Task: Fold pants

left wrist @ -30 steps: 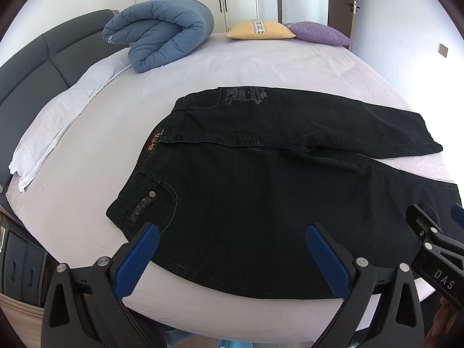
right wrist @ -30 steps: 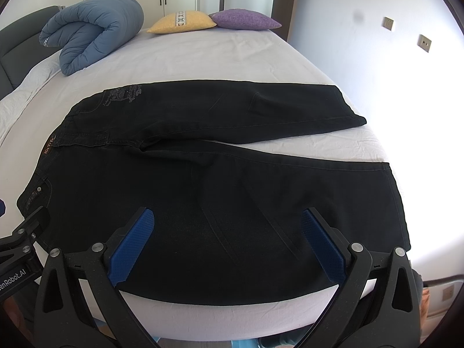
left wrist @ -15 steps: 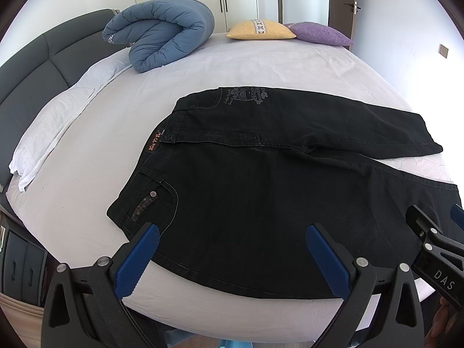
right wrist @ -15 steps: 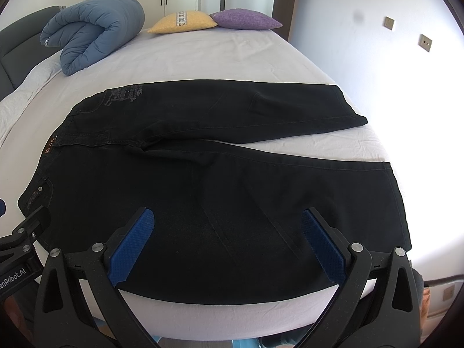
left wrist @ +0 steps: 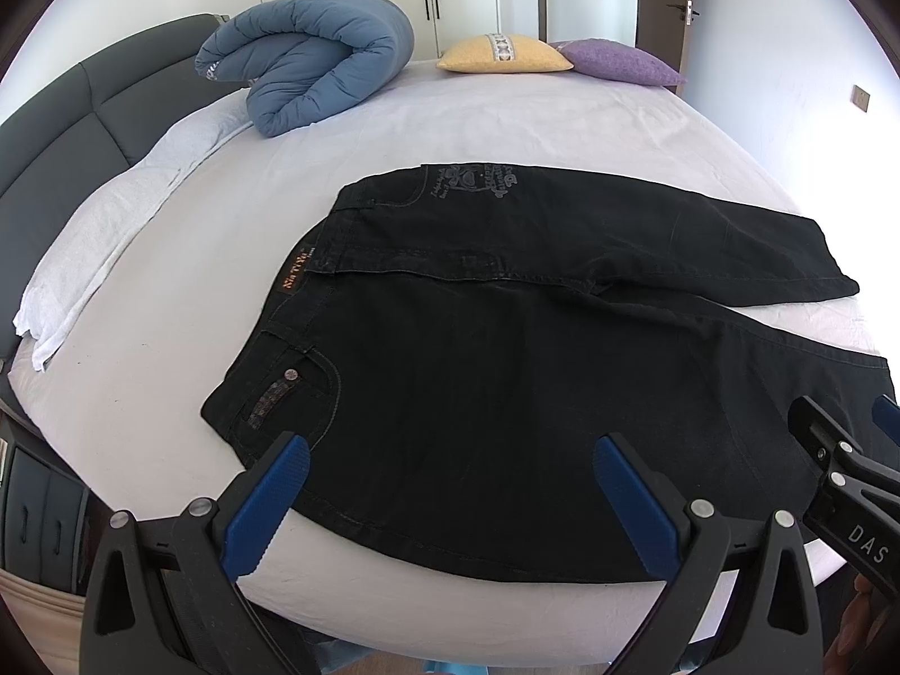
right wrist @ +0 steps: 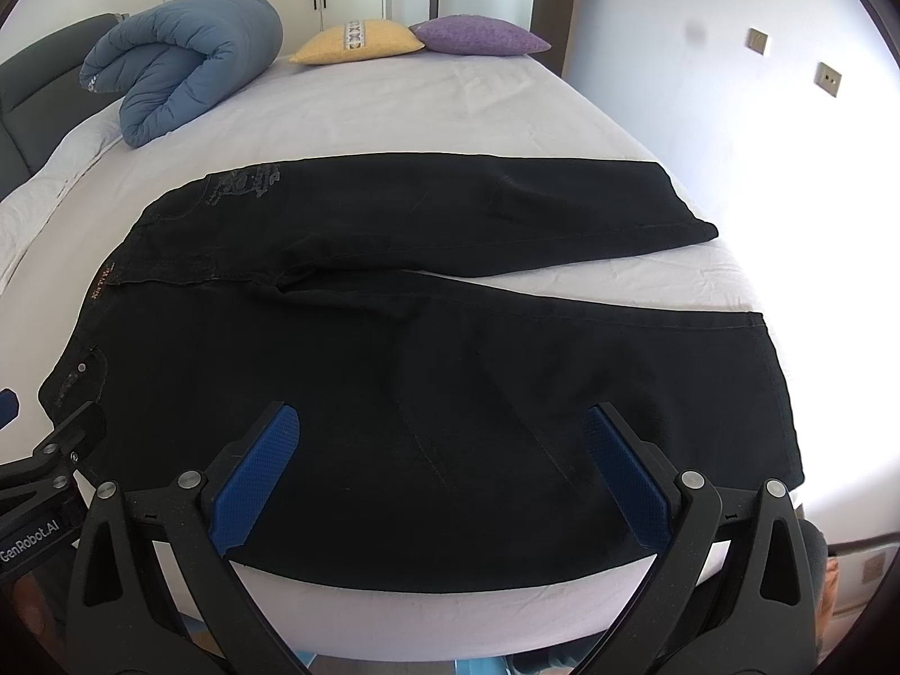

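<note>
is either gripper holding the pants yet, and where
Nothing is held. Both the left hand-held gripper and the right hand-held gripper are open above the near edge of the black pants.

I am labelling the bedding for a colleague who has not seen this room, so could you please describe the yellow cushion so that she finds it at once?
Look to the far end of the white bed, by the wardrobe doors. Two cushions lie there side by side, right of the rolled blue duvet. The yellow cushion is the left one, with a patterned band down its middle; its neighbour, the purple cushion, is plain.
</note>
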A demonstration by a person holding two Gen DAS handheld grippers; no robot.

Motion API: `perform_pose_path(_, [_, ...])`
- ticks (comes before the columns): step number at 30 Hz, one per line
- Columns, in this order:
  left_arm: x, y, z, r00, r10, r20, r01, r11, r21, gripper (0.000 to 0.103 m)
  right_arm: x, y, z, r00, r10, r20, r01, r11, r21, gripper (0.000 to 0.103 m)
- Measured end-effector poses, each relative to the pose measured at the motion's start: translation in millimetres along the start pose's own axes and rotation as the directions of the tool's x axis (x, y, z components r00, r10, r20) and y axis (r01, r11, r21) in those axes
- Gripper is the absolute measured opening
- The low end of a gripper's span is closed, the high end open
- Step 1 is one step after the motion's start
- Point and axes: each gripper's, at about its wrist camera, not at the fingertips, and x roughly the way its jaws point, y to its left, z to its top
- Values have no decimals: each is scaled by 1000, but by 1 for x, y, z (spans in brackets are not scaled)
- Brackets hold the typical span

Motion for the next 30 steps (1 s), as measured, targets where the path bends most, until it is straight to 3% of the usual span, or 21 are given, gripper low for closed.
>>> perform_pose_path(6, [10,1,22,999,-10,51,9,1000,27,103,12,-6,15,991,133,-7,-133,991,-15,103])
perform_pose_path(10, [29,11,55,997,-38,73,34,997,67,103,23,-5,46,974,228,-1,-227,970,-87,103])
perform_pose_path(12, [44,20,78,996,-65,61,61,995,79,103,30,-4,67,961,276,12,-272,953,-131,103])
perform_pose_path(18, [104,40,139,998,-13,54,3,983,185,103,68,-1,146,907,420,32,-396,876,-276,103])
perform_pose_path(20, [127,47,156,1000,21,-4,-20,979,202,103,92,2,173,898,440,12,-414,854,-315,103])
perform_pose_path(23, [161,64,195,999,-38,-20,41,981,190,103,131,6,203,872,488,-38,-470,814,-342,103])
perform_pose_path(27, [205,61,246,992,-125,-31,128,942,311,103,185,11,232,857,501,-117,-502,765,-403,90])
perform_pose_path(30, [237,54,277,980,-177,-88,198,892,406,103,225,16,255,820,539,-193,-566,715,-410,88])
